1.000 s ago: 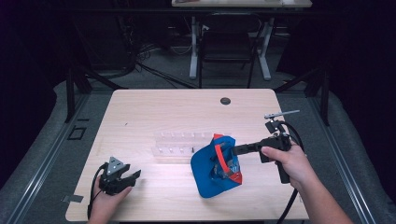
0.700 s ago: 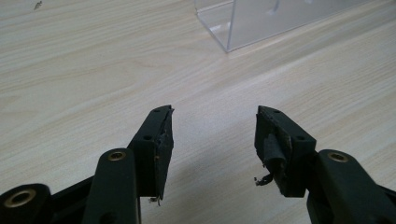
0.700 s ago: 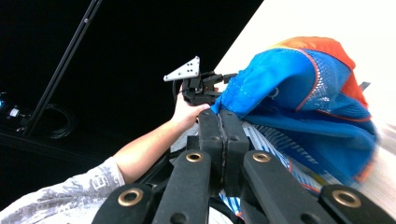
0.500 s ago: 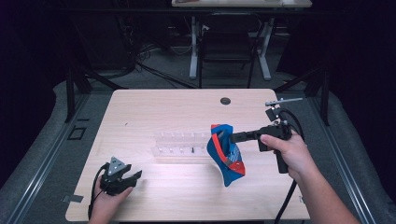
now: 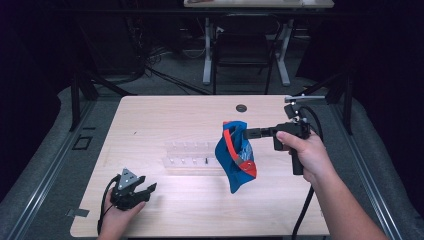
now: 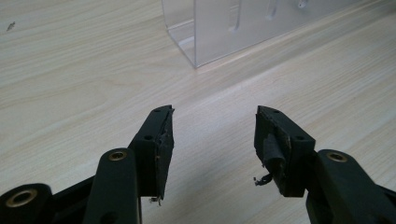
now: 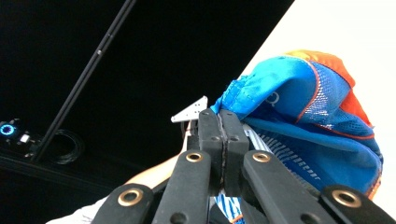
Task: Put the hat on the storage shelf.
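Fingers of the right gripper (image 5: 250, 133) pinch only the top edge of the blue-and-orange mesh garment (image 5: 236, 160), hanging above the tabletop (image 5: 165, 120) beside the clear acrylic rack (image 5: 190, 157), so it could slip free or snag the rack; the left gripper (image 5: 142, 190) rests wide apart.

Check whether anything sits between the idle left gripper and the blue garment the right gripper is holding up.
Yes. In the high view the clear plastic rack lies on the table between the open left gripper and the blue garment, which hangs from the shut right gripper. The path nearer the person looks bare.
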Tool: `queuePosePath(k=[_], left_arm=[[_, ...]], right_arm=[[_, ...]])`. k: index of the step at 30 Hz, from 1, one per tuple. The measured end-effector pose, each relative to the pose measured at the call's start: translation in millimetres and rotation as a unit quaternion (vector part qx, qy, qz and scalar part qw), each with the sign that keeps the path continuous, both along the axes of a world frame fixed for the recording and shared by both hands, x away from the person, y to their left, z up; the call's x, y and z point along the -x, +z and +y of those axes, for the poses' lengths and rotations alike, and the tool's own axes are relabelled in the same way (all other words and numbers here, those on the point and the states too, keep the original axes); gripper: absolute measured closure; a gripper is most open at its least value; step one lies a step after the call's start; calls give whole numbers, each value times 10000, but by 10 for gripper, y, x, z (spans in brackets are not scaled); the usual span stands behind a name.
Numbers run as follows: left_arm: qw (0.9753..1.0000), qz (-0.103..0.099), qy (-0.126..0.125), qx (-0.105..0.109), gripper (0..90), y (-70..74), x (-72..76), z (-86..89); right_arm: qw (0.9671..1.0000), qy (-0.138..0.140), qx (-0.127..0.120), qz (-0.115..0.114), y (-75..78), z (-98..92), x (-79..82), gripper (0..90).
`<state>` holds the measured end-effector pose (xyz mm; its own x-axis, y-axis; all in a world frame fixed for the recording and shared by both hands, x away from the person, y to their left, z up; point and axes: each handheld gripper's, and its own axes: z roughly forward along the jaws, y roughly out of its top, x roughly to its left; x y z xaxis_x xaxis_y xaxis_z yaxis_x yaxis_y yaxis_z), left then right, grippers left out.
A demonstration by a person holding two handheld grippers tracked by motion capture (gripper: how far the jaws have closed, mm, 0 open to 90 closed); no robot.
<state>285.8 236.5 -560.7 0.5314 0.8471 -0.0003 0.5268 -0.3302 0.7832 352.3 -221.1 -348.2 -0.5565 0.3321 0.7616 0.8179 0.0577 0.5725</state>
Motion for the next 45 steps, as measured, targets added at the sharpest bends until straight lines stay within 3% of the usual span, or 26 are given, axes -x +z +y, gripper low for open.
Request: queuePosePath(k=[12, 18, 20, 25, 30, 34, 41, 45], left_arm=[[9988, -286, -333, 219, 471, 171, 78, -168], [9971, -432, -516, 352, 471, 318, 101, -280], [9959, -564, -613, 362, 467, 405, 107, -350], [9945, -633, -729, 417, 471, 469, 87, -456], [9920, -759, -898, 470, 472, 532, 56, -676], [9902, -884, -1028, 348, 473, 564, 36, -892], [9871, -1051, -1152, 374, 481, 609, 9, -1127], [9862, -1045, -1204, 457, 496, 631, -12, -1232]], right_arm=[[9998, -103, -139, -93, 202, 152, -125, 900], [9997, -104, -149, -136, 268, 215, -170, 900], [9997, -141, -155, -157, 306, 254, -205, 900], [9995, -172, -202, -162, 335, 305, -246, 900], [9994, -163, -260, -170, 349, 396, -283, 900], [9994, -132, -257, -192, 359, 490, -314, 900], [9991, -75, -376, -191, 331, 630, -360, 900], [9991, -41, -386, -176, 314, 677, -384, 900]])
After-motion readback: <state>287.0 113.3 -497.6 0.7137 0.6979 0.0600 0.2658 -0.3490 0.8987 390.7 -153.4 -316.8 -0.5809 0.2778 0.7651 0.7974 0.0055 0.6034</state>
